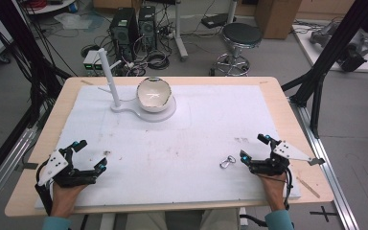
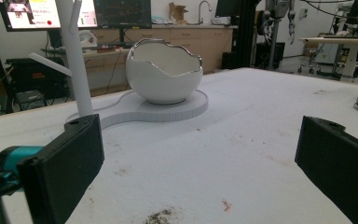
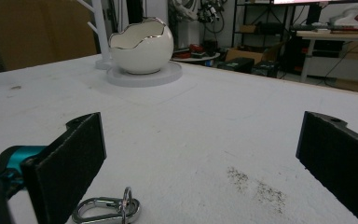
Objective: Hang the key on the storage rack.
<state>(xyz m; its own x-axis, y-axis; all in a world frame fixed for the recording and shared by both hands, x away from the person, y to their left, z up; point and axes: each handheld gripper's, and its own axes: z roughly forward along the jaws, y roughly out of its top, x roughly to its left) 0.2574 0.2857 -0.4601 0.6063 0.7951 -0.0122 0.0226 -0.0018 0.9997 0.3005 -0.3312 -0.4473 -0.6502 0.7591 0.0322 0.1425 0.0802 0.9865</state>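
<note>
A white egg-shaped bowl (image 1: pixel 153 95) with a metallic jagged rim sits on a white stand (image 1: pixel 168 113) at the far left-centre of the mat; a thin white branched post (image 1: pixel 109 76) rises from the stand's left end. A small metal clasp (image 1: pixel 227 162) lies flat on the mat near the front right. My right gripper (image 1: pixel 254 147) rests just right of the clasp, open and holding nothing; in the right gripper view the clasp (image 3: pixel 107 210) lies beside the left jaw. My left gripper (image 1: pixel 92 154) rests at the front left, open with nothing in it, with the bowl (image 2: pixel 163 77) far ahead.
A white foam mat (image 1: pixel 211 120) covers the wooden table (image 1: pixel 287 110); it has faint dirt specks (image 1: pixel 106 153). Beyond the far edge stand a stool (image 1: pixel 241 36) and computer towers (image 1: pixel 124 26). Black frame struts (image 1: pixel 326 52) flank the table's sides.
</note>
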